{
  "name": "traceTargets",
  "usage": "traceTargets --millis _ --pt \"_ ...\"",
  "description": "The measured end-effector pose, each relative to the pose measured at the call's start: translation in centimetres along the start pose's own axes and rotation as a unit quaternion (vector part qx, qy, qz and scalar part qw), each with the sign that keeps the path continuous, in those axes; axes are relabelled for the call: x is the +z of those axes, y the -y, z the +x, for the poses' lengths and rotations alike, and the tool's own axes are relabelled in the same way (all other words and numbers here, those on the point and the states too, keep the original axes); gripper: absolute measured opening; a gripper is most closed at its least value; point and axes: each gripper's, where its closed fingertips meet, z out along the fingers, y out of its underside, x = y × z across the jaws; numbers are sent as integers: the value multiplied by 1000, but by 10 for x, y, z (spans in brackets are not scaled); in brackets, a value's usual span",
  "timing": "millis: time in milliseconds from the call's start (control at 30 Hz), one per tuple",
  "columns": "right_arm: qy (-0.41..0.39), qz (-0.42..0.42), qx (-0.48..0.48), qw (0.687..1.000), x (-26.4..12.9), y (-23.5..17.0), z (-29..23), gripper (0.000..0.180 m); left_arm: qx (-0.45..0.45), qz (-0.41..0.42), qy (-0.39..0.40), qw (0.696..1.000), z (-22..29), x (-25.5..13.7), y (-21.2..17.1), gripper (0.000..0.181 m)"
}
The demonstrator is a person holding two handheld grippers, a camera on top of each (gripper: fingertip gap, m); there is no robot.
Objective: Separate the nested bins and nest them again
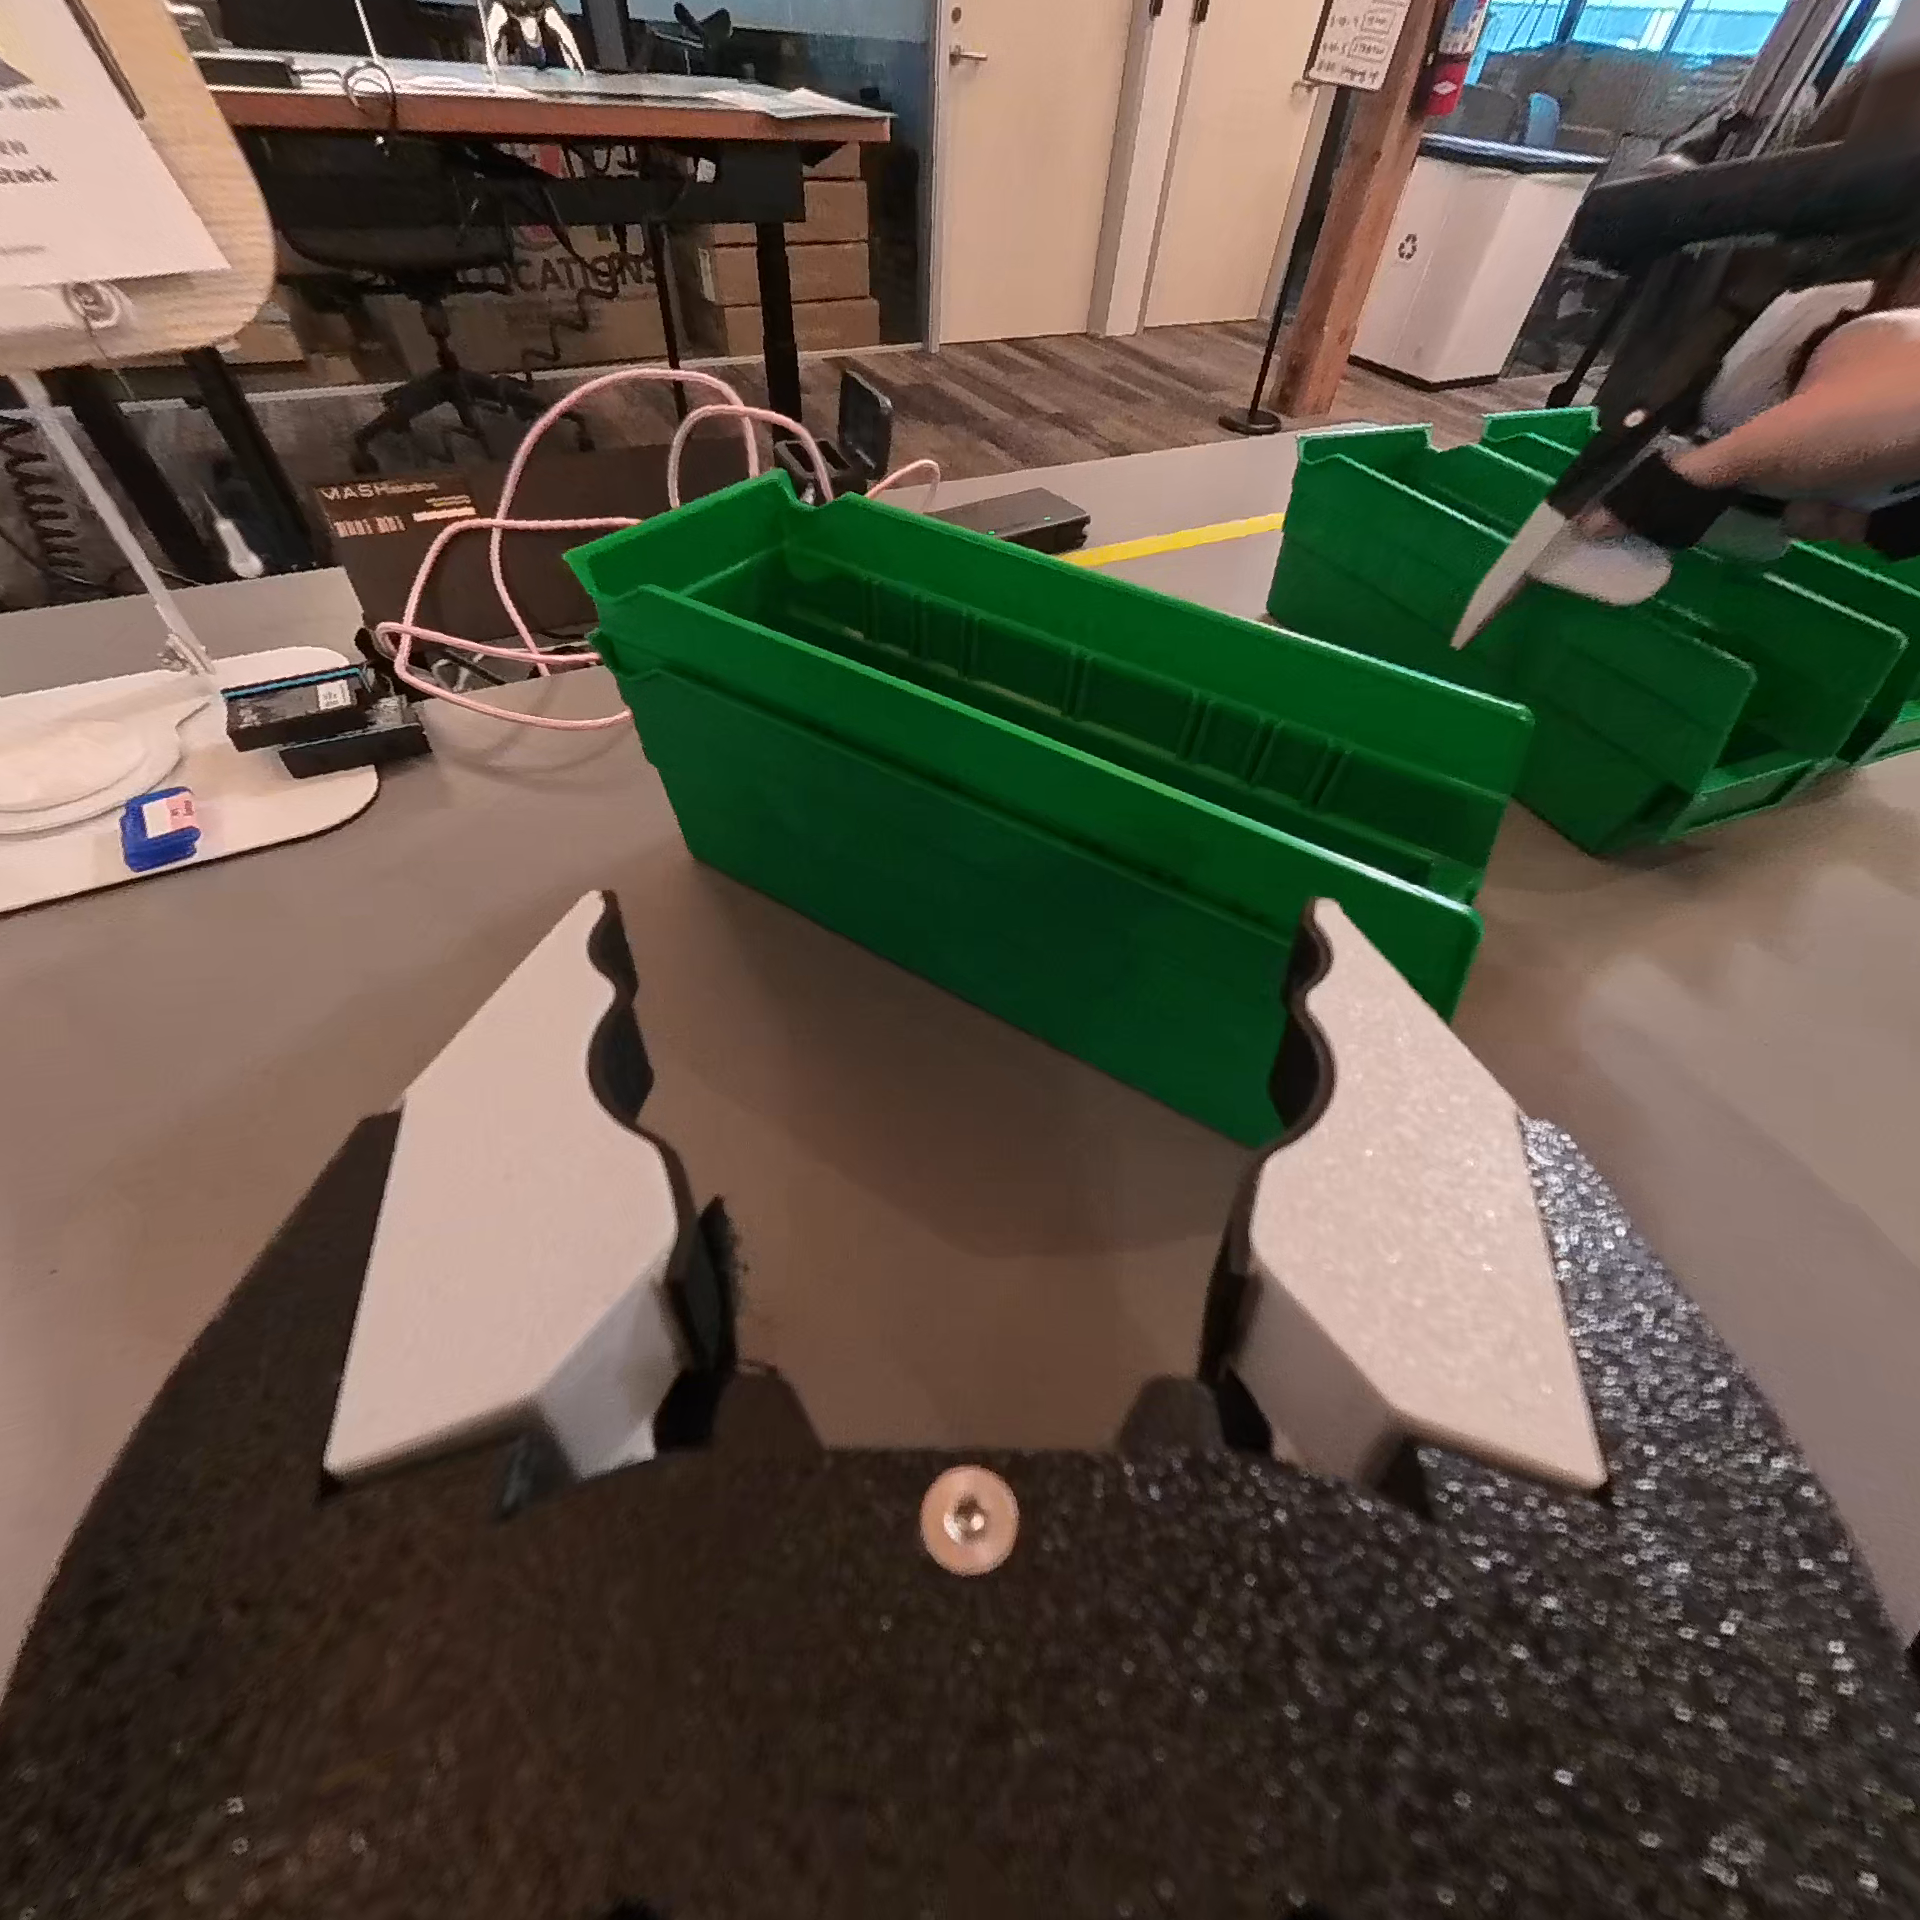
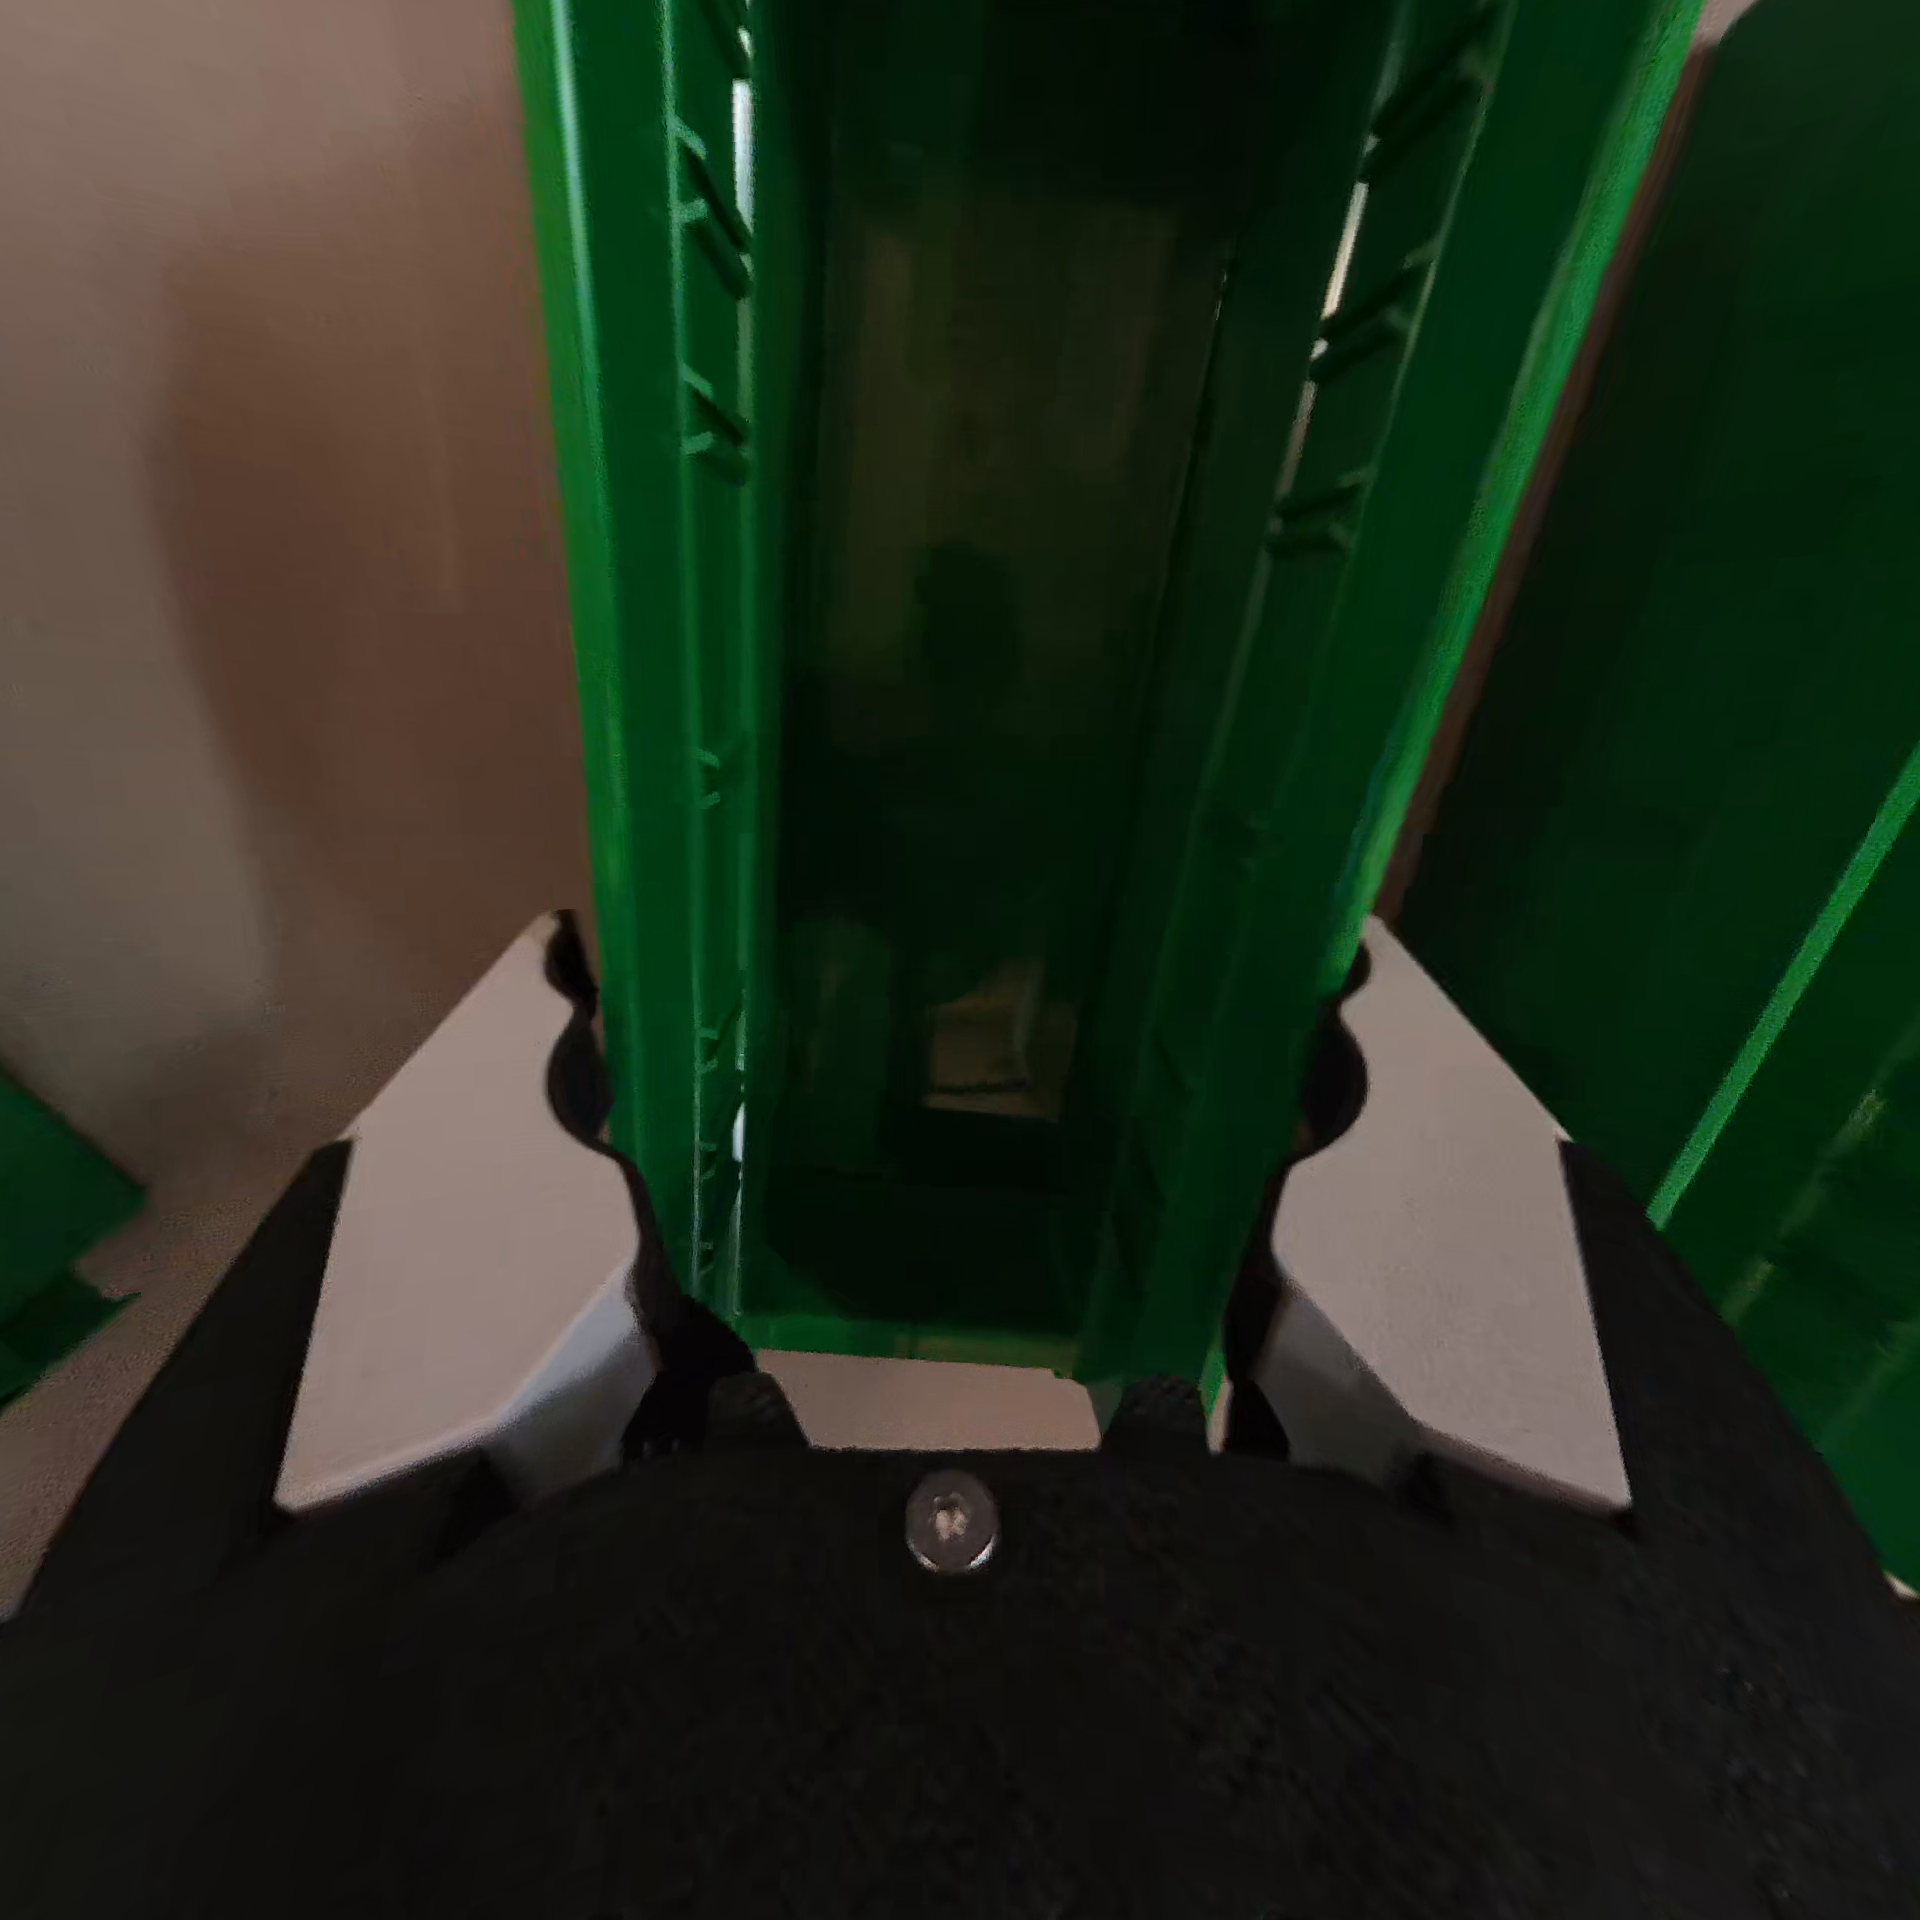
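Note:
Two green bins nested together (image 1: 1039, 790) stand on the grey table (image 1: 312, 1039), just ahead of my left gripper (image 1: 961, 935). It is open and empty, and its right fingertip (image 1: 1340, 997) is close to the bins' near corner. Farther right stands a group of green bins (image 1: 1600, 717). My right gripper shows in the left wrist view (image 1: 1496, 592), held over this group and pointing down. In the right wrist view my right gripper (image 2: 961, 935) is open and looks down into a long green bin (image 2: 987, 623). Its fingers straddle the end of this bin's two long walls.
Pink cables (image 1: 540, 582) and small black devices (image 1: 322, 717) lie left of the nested bins, beside a white board (image 1: 260, 821) with a blue item (image 1: 156, 831). Another green bin (image 2: 1714, 727) stands right of the straddled one. A green piece (image 2: 52, 1226) lies at its left.

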Motion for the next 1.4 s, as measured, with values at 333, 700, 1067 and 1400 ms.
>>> traceTargets --millis 333,700,1067,1400 --pt "49 14 2 999 -48 5 -36 94 -17 16 7 1000 -13 -12 4 122" --pt "176 116 -196 958 -188 4 -231 98 -43 22 26 999 -35 -23 0 122" --pt "140 76 -276 948 -147 -13 -325 98 31 18 -18 999 -8 -25 6 129" --pt "121 59 -288 948 -108 -6 -335 101 65 5 -68 996 21 -18 4 129"
